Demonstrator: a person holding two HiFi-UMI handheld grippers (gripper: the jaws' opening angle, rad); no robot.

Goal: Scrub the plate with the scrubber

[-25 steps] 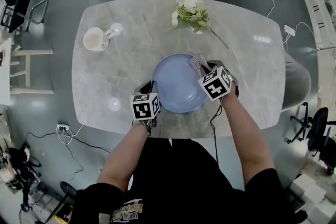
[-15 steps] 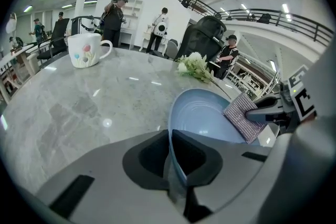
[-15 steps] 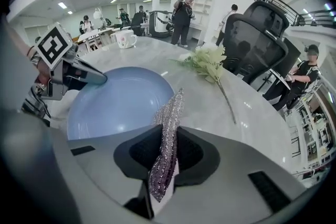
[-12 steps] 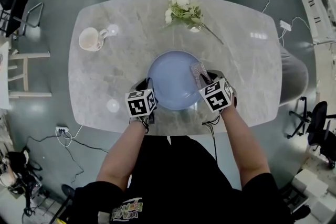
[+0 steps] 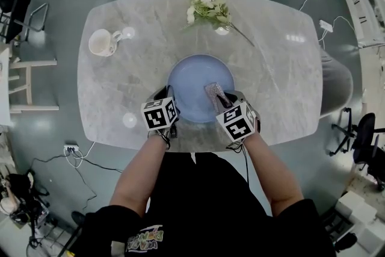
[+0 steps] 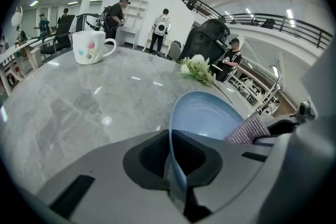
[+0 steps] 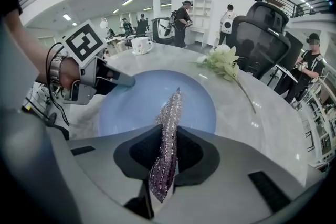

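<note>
A light blue plate [image 5: 195,84] lies on the marble table near its front edge. My left gripper [image 5: 168,95] is shut on the plate's left rim [image 6: 173,165], which runs edge-on between the jaws. My right gripper [image 5: 224,100] is shut on a silvery mesh scrubber [image 5: 214,95], a flat strip that sticks out over the plate's right front part [image 7: 169,128]. In the right gripper view the plate [image 7: 142,105] spreads under the scrubber and the left gripper [image 7: 118,80] clamps its far rim.
A white cup [image 5: 102,42] stands at the table's [image 5: 283,78] back left. A bunch of white flowers [image 5: 207,8] lies behind the plate. Office chairs stand beyond the table's far edge, and people stand far off in the gripper views.
My right gripper has drawn the scrubber from the plate's back right rim down and left to its right front part. The left gripper has kept its hold on the rim.
</note>
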